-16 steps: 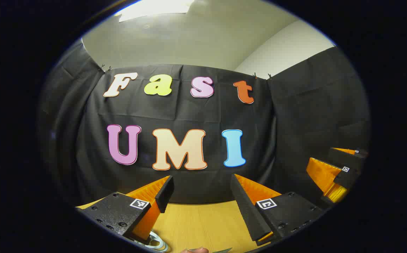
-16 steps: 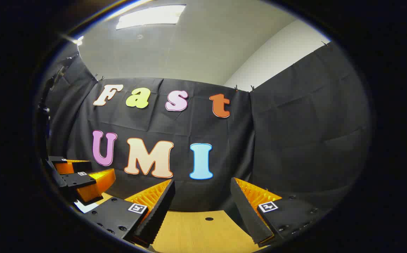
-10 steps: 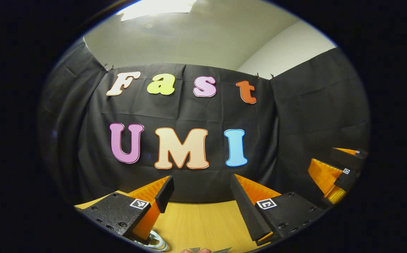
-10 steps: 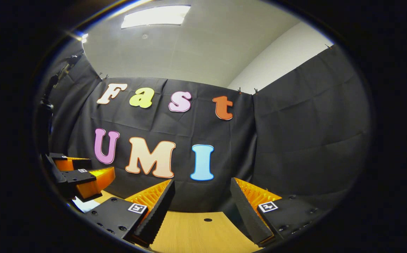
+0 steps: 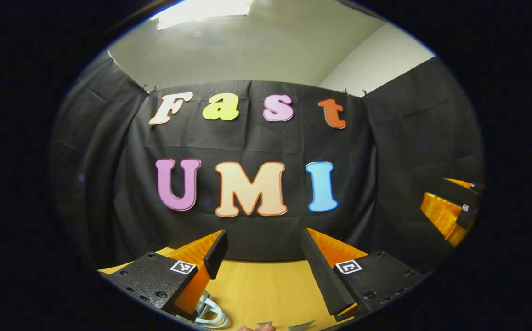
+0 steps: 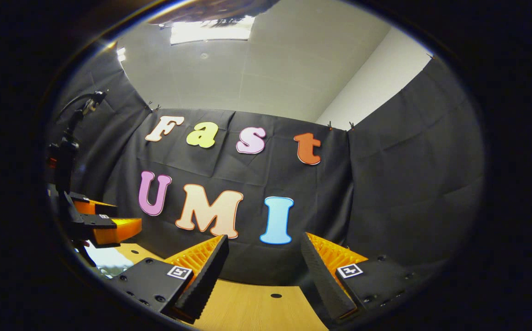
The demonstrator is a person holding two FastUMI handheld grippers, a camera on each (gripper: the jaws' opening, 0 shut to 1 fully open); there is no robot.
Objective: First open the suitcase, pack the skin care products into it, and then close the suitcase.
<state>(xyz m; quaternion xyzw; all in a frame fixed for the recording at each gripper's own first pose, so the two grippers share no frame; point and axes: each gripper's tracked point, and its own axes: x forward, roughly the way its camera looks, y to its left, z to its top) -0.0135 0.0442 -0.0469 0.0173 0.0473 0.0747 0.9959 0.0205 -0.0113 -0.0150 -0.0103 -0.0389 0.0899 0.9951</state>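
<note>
Above the pale wooden counter (image 5: 266, 285), both grippers are held raised and level, facing the black cloth booth wall (image 5: 257, 138).

Farthest left in the left gripper view, that counter's near edge carries a pale, rounded metal loop (image 5: 212, 315) just beside the left gripper's own left finger; I cannot tell what it belongs to. A sliver of something pale and something greyish (image 5: 300, 326) peeks in at the bottom rim, too cut off to name. The left gripper (image 5: 263, 253) has its fingers spread apart with only counter between them. Far to the right of it, the right gripper (image 5: 454, 211) shows edge-on.

In the right gripper view, a whitish object (image 6: 105, 262) lies on the counter under the left gripper (image 6: 105, 223); whether it is one of the skin care products is unclear. The right gripper (image 6: 263, 259) likewise has its fingers parted, clamping nothing, above the counter and a small dark hole (image 6: 275, 295) in it.

The suitcase cannot be placed from these pictures; it probably lies below the cameras' aim. I would expect a stiff lid turning on a hinge, best lifted at the front edge opposite the hinge, with the other gripper steadying the base. Small bottles or tubes would likely be light and smooth, so a grip across the body's middle seems safest.
</note>
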